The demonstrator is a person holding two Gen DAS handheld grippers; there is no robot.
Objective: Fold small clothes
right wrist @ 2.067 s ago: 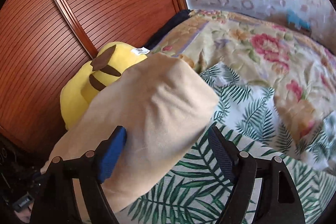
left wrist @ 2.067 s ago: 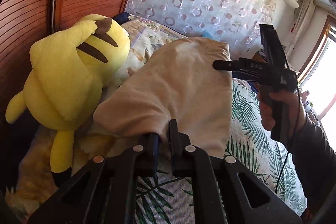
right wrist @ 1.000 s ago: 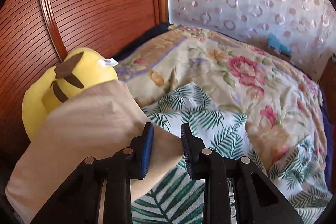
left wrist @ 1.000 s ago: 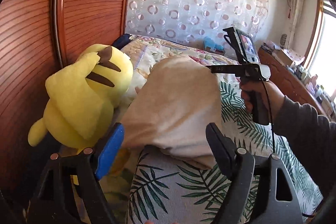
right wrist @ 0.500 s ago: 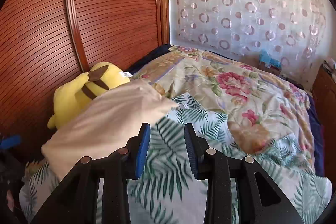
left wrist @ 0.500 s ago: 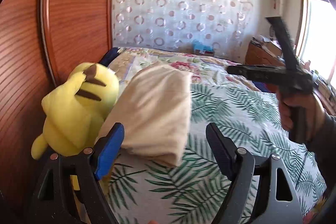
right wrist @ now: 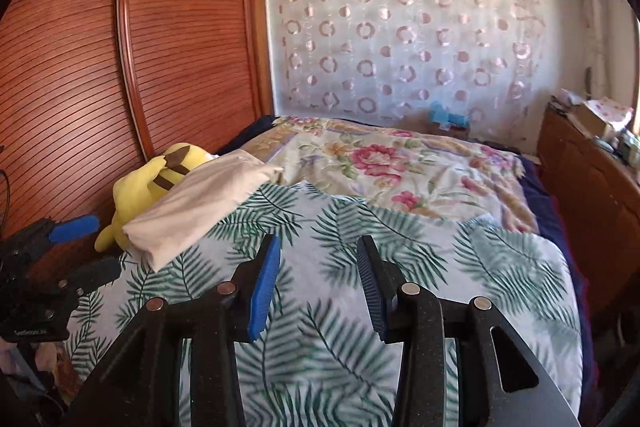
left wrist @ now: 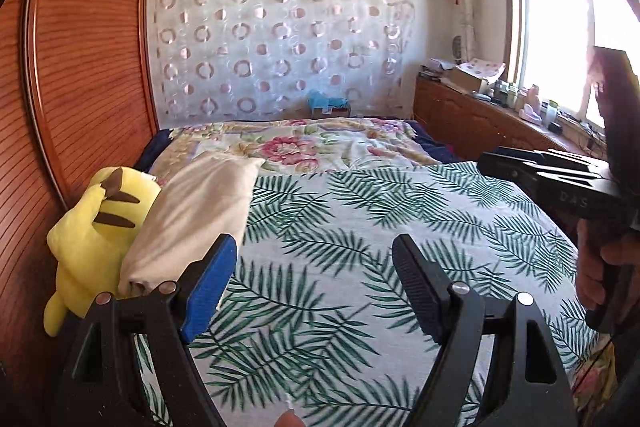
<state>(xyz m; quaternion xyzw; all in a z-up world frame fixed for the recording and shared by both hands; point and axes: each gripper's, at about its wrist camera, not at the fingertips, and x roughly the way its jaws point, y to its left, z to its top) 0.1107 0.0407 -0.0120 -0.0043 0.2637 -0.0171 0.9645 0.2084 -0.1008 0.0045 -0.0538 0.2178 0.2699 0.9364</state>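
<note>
Between my two grippers lies only the palm-leaf bedspread (left wrist: pixel 360 227). My left gripper (left wrist: pixel 312 287) hangs over it with jaws spread wide and nothing in them; my right gripper (right wrist: pixel 318 283) floats beside it, its blue pads parted by a narrower gap, also empty. The folded beige garment (left wrist: pixel 196 211) sits ahead and to the left of both tools, resting on the bed's left edge and leaning against the yellow plush toy (left wrist: pixel 92 239), which sits against the wooden wardrobe door (left wrist: pixel 88 75). Its long axis runs away from me, up the bed toward the floral quilt (left wrist: pixel 312 145). My left gripper is clearly the nearer one; its blue left pad almost overlaps the garment's near corner in that view. I judge this piece folded and set aside, so any further touch falls to the left hand.
</note>
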